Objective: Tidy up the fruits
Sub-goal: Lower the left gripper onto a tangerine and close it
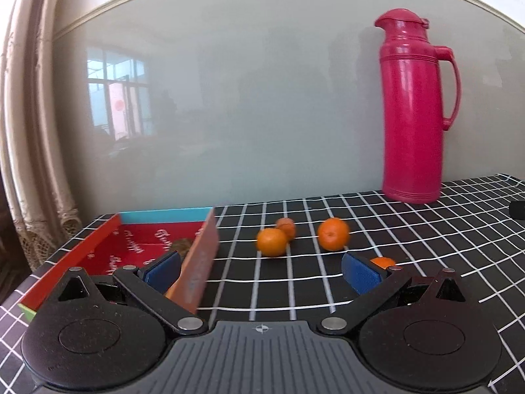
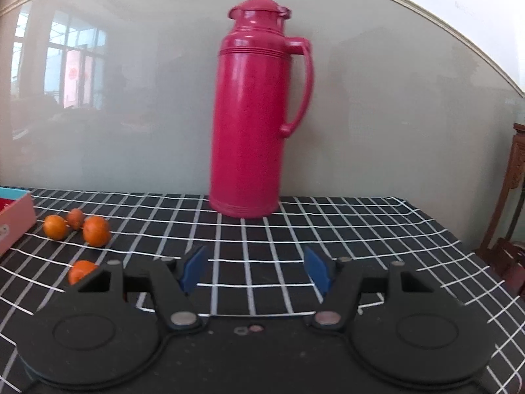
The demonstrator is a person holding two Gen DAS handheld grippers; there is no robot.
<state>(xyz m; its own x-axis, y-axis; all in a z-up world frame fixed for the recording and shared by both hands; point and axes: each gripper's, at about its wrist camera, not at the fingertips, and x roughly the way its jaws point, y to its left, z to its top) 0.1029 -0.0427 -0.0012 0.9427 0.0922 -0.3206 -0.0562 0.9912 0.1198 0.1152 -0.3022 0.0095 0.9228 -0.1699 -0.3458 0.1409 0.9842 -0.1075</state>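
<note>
Oranges (image 1: 272, 242) beyond left gripper (image 1: 262, 272), jaws apart, right gripper (image 2: 256, 271) jaws apart, empty

In the left wrist view, the nearest orange (image 1: 382, 262) is half hidden behind a blue pad of the left hand-held gripper (image 1: 262, 271). A brownish item (image 1: 180, 245) inside the red box (image 1: 98, 246) cannot be identified. At the right edge, a dark object (image 1: 517, 209) is cut off.

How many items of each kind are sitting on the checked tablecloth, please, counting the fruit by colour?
Orange fruits: 3
Smaller brownish-orange fruit behind them: 1
Brownish item inside the box, too blurred to identify: 1
Red box: 1
Pink thermos jug: 1
Total: 7
</note>
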